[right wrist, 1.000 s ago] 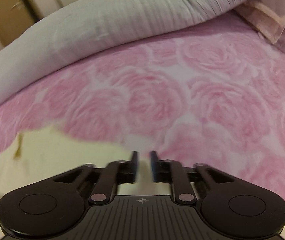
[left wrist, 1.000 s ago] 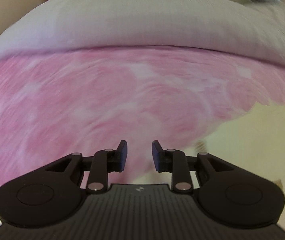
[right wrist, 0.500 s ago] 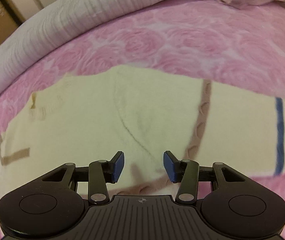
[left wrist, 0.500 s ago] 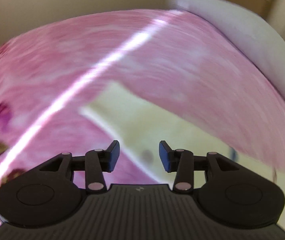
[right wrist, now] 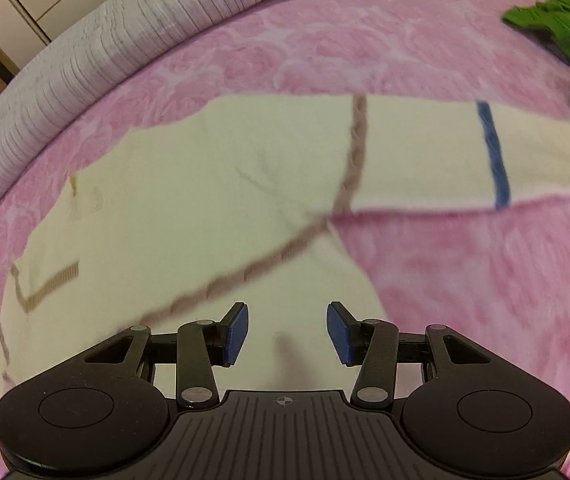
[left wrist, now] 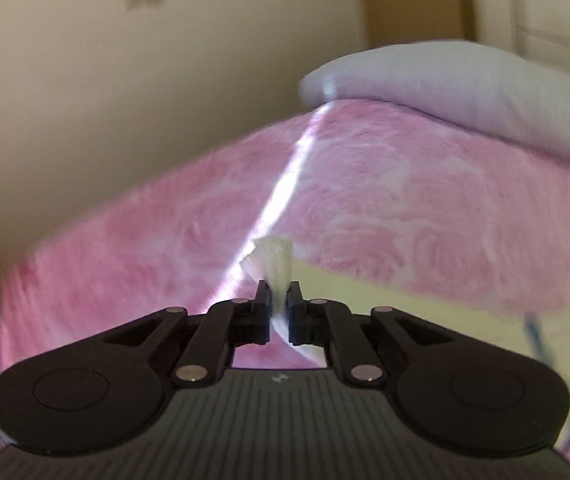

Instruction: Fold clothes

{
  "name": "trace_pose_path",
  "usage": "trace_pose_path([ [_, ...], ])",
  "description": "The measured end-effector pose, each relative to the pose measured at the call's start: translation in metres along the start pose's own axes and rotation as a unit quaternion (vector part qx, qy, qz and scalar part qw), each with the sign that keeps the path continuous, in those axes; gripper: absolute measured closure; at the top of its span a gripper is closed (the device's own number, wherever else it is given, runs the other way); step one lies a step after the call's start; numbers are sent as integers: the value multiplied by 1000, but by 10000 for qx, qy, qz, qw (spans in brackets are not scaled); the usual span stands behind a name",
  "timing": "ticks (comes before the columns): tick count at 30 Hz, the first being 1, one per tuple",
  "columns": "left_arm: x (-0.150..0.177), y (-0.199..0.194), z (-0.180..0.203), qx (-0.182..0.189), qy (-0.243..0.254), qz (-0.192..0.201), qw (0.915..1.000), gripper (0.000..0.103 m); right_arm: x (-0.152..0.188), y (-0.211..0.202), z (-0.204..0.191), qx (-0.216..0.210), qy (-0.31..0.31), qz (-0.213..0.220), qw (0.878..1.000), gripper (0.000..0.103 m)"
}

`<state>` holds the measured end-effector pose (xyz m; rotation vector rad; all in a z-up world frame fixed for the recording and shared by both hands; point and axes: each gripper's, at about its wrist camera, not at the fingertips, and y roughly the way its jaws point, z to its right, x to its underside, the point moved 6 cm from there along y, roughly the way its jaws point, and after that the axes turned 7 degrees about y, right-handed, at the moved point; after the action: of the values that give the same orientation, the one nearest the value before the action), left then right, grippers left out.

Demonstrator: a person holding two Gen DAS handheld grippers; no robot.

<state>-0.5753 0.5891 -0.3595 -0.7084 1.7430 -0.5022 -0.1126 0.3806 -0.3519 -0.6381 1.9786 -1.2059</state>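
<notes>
Left wrist view: left gripper point(left wrist: 278, 298) pinches cream garment point(right wrist: 221, 184) edge; right gripper point(right wrist: 287, 330) wide open, empty. Keep pinch firm, carry corner across w/o dragging bed point(right wrist: 465, 280).

Both wrist cams low, close over bed; shared: cream garment point(right wrist: 213, 200), pink blanket point(left wrist: 405, 208).
</notes>
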Motion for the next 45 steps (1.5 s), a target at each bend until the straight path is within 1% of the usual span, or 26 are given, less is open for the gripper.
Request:
trace_pose_path([
  [1,5,-3,1,-53,355,52,9993,94,7,0,2,33,-6,-53,10000,55],
  [2,10,-4,1,-120,519,26,9986,92,14,1,4,64,-10,-105,9999,55],
  [3,14,-1,-1,-201,506,-71,9985,87,20,2,7,93,-11,-161,9998,55],
  [5,23,3,-5,-362,479,-266,9978,80,31,2,14,167,-14,-240,9996,55],
  [7,29,3,-8,-485,390,-432,9971,79,37,-3,26,200,33,-226,9995,55],
  [10,28,-14,-13,-523,14,-624,9967,79,38,-16,53,249,200,-115,9994,55],
  [12,34,-33,-12,-436,-209,-824,9954,79,33,-25,80,334,457,-7,9984,55],
  [15,50,-67,12,71,-284,-1036,9942,80,23,-41,139,458,1182,203,9917,54],
  [17,63,-93,42,567,-180,-1138,9917,80,11,-50,186,502,1773,431,9819,54],
  [19,74,-117,78,1079,-98,-1183,9870,80,-2,-58,233,481,2325,654,9692,54],
  [21,82,-139,110,1488,-83,-1183,9817,80,-17,-66,276,344,2835,914,9540,54],
  [23,89,-160,138,1765,-137,-1185,9770,80,-34,-74,322,122,3342,1255,9340,54],
  [26,98,-186,161,1979,-386,-1172,9724,80,-56,-79,378,-209,4015,1620,9012,54],
  [29,107,-210,172,2106,-647,-1155,9686,80,-74,-69,416,-601,4545,1721,8719,54],
  [30,109,-216,173,2119,-672,-1156,9681,80,-79,-63,423,-709,4645,1718,8658,54],
  [33,116,-231,175,2130,-674,-1142,9680,80,-95,-47,433,-929,4716,1750,8593,54],
  [34,117,-235,173,2133,-644,-1132,9683,80,-99,-45,434,-940,4625,1797,8631,56],
  [35,118,-239,171,2142,-608,-1123,9684,80,-103,-43,433,-854,4437,1769,8744,102],
  [37,121,-246,166,2160,-537,-1105,9686,80,-110,-41,428,-513,3820,1594,9089,100],
  [38,121,-249,162,2167,-494,-1090,9689,80,-112,-44,426,-322,3490,1616,9225,101],
  [39,122,-250,156,2184,-427,-1090,9688,80,-114,-46,428,-174,3280,1596,9310,101],
  [40,123,-251,150,2169,-331,-1115,9692,80,-115,-47,430,-74,3134,1553,9368,101],
  [41,126,-251,144,2084,-223,-1138,9711,79,-114,-46,432,-74,3136,1472,9381,100],
  [42,129,-251,137,1972,-77,-1167,9734,74,-114,-47,432,-55,3151,1388,9388,97],
  [43,134,-251,131,1913,61,-1214,9740,73,-113,-49,429,4,3149,1284,9404,95],
  [45,145,-250,121,2091,88,-1371,9682,72,-106,-59,417,155,3004,1156,9467,78],
])
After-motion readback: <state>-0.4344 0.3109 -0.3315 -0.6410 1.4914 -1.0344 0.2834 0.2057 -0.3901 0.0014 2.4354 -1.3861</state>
